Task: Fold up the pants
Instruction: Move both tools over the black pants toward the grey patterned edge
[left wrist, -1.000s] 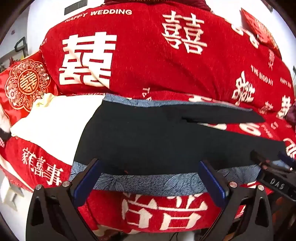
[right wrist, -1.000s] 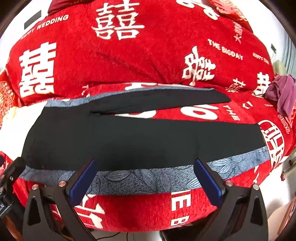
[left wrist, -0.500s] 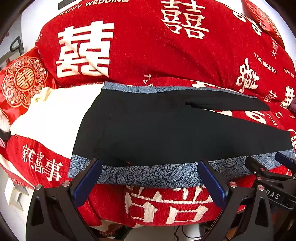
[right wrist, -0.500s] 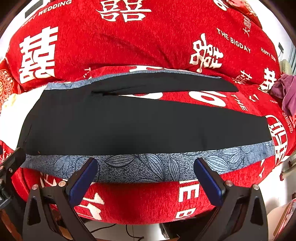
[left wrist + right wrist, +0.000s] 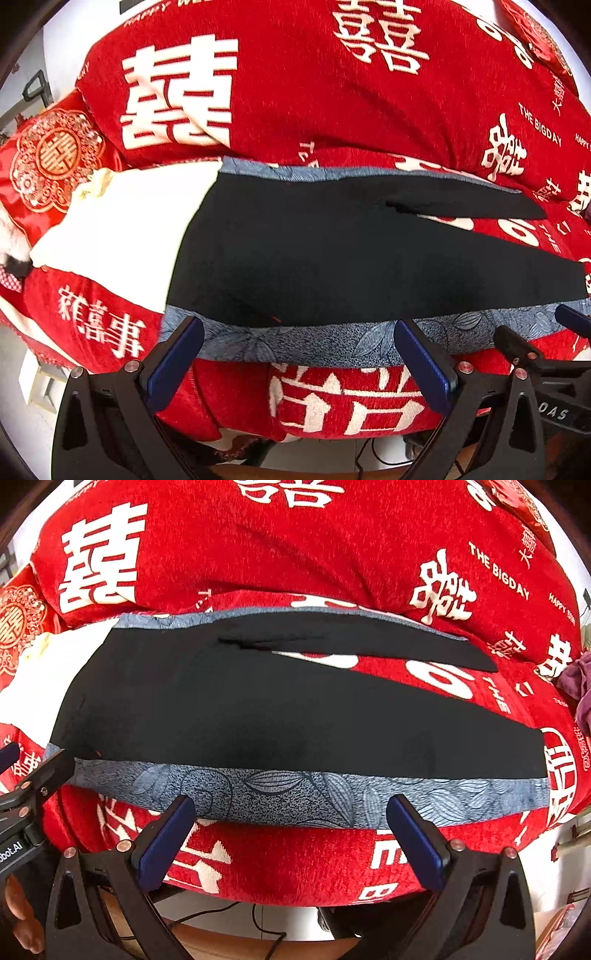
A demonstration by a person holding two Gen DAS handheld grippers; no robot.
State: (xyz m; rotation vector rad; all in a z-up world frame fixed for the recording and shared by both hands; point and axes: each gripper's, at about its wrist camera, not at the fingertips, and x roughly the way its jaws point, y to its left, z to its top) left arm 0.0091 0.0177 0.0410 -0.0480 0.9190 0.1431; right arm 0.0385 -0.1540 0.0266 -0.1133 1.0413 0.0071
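**Pants laid flat, no fold made yet**

So here's where we are: the black pants [image 5: 332, 254] are spread flat on the red wedding blanket [image 5: 332, 92], waist end toward our left where it overlaps a white cloth [image 5: 122, 229], legs running off to the right. The two legs are splayed apart with red blanket showing between them. There's a blue leaf-print side stripe [image 5: 295, 794] along the near edge and another along the far edge.

Our left gripper [image 5: 295, 362] has its fingers spread wide, pinching nothing, sitting just in front of the near stripe up by the waist. Our right gripper [image 5: 291, 834] is the same deal: fingers wide apart, empty, parked just short of the stripe further down the near leg.

Progress-wise, we'd say it's basically the start. The pants are smoothed out, but no fold is in. Looks to us like the first job is grabbing that near edge with both grippers and bringing one leg over onto the other, then folding lengthwise. All of that is left to do.
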